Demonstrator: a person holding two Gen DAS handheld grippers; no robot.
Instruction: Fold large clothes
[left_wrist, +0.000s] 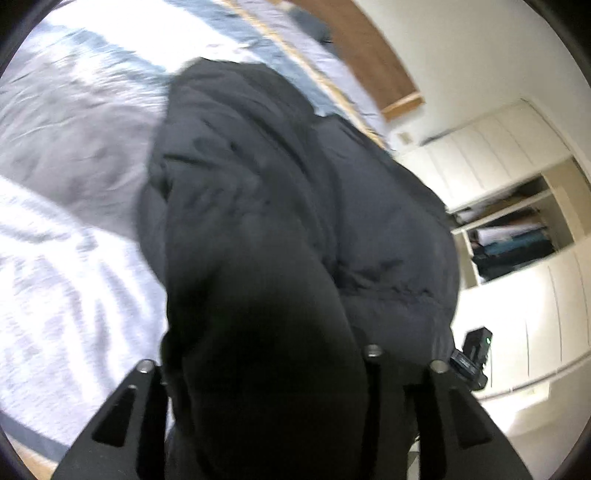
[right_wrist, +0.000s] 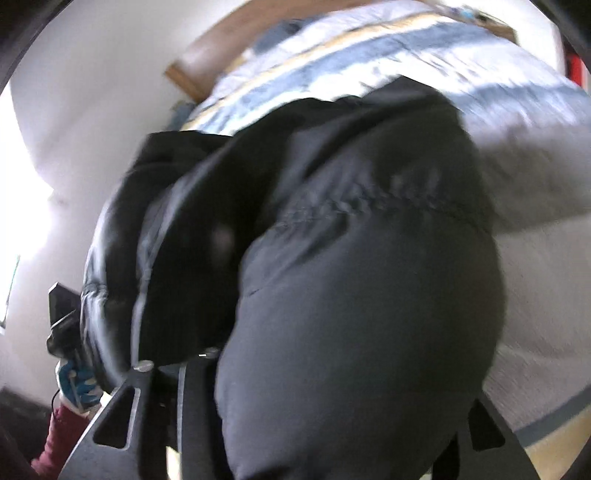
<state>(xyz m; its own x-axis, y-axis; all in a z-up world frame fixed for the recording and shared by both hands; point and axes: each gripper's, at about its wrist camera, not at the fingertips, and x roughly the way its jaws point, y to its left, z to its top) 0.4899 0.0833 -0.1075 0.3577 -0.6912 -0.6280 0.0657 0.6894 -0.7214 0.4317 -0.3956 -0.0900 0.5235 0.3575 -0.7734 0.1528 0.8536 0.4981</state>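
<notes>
Black puffer jacket (left_wrist: 280, 192) clamped in both tools (left_wrist: 291, 363) (right_wrist: 310, 373), hiding striped bedding (left_wrist: 74, 155).

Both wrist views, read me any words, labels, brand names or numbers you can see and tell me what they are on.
None can be read.
Black puffer jacket: no visible label or logo.
Small black device beside it: a green light, any print too blurred.
Striped bedding: pattern only, no text.

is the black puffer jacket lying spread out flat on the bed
No, the black puffer jacket is bunched into a thick hanging bundle above the bed.
</notes>
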